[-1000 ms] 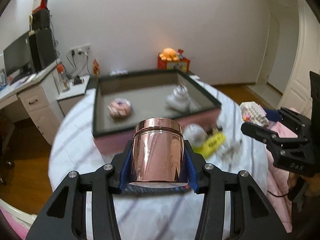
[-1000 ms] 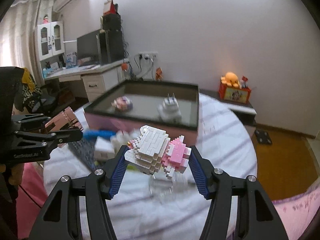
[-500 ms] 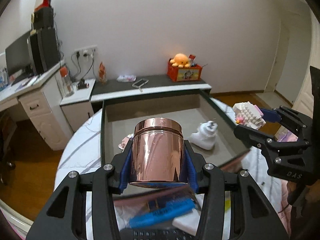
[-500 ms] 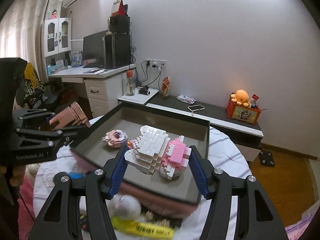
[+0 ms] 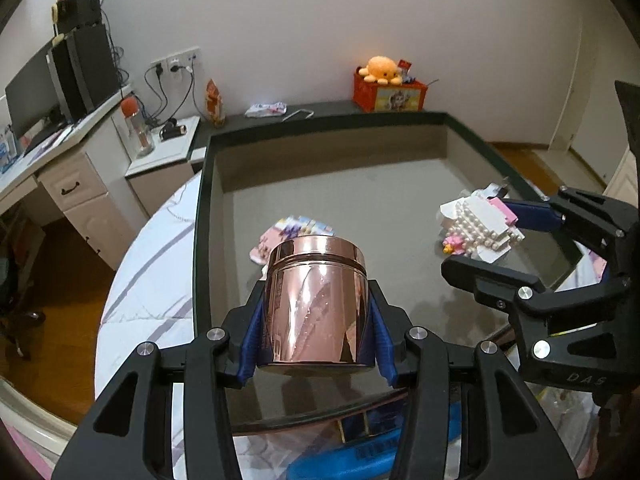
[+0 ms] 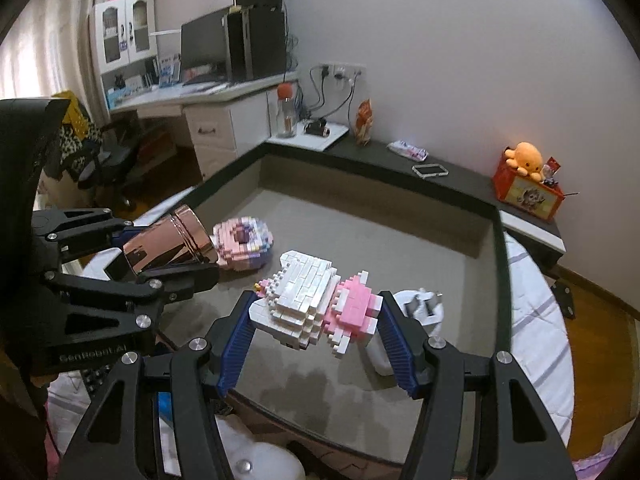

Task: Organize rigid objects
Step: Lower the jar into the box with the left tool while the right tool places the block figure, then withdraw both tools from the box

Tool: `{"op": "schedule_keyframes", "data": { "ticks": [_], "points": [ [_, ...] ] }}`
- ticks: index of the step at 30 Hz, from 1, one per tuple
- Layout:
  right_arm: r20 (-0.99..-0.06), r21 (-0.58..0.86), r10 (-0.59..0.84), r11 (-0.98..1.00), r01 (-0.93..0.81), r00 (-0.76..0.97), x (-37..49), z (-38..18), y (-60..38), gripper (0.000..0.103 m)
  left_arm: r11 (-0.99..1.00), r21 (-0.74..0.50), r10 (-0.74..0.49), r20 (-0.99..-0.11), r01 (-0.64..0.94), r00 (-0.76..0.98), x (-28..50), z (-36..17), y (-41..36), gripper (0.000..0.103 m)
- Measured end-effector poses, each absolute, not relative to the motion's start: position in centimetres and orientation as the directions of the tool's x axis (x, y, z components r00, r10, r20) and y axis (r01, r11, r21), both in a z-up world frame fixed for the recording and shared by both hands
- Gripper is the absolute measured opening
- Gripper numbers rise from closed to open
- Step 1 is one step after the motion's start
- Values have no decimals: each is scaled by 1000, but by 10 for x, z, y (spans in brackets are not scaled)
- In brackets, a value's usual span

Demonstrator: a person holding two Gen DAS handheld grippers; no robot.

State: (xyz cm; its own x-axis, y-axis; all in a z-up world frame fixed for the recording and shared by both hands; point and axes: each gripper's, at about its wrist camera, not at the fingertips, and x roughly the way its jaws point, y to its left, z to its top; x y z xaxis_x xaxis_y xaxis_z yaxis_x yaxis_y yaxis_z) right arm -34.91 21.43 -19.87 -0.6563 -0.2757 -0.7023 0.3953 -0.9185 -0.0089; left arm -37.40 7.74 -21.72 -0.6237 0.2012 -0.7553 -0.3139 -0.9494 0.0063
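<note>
My left gripper is shut on an upright rose-gold tin, held above the grey floor of a shallow dark-rimmed box. My right gripper is shut on a white and pink brick figure, also above the box floor. In the right wrist view the left gripper and tin hang at the box's left side. From the left wrist, the right gripper and figure show at the right. A pink brick doughnut and a white plug lie in the box.
The box stands on a round table with a striped white cloth. A blue item and a white round thing lie on the table before the box. Behind it runs a low shelf with an orange plush; a desk stands left.
Both grippers have carried their loads forward from in front of the box to above its floor, sinking a little. Neither grip has changed.
</note>
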Motion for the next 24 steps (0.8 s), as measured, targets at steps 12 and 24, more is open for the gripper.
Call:
{"op": "schedule_keyframes", "data": {
  "ticks": [12,24],
  "points": [
    [-738,9,-268,-921,389,-619,-351,-210,213,62,-956,7,188,-754,-293,-629,-368,-218,72,63],
    [-701,-37,-201,-948,317,-684,-331,-189,219,80,-960,36,172,-707,-277,-686,-334,-189,67,94]
  ]
}}
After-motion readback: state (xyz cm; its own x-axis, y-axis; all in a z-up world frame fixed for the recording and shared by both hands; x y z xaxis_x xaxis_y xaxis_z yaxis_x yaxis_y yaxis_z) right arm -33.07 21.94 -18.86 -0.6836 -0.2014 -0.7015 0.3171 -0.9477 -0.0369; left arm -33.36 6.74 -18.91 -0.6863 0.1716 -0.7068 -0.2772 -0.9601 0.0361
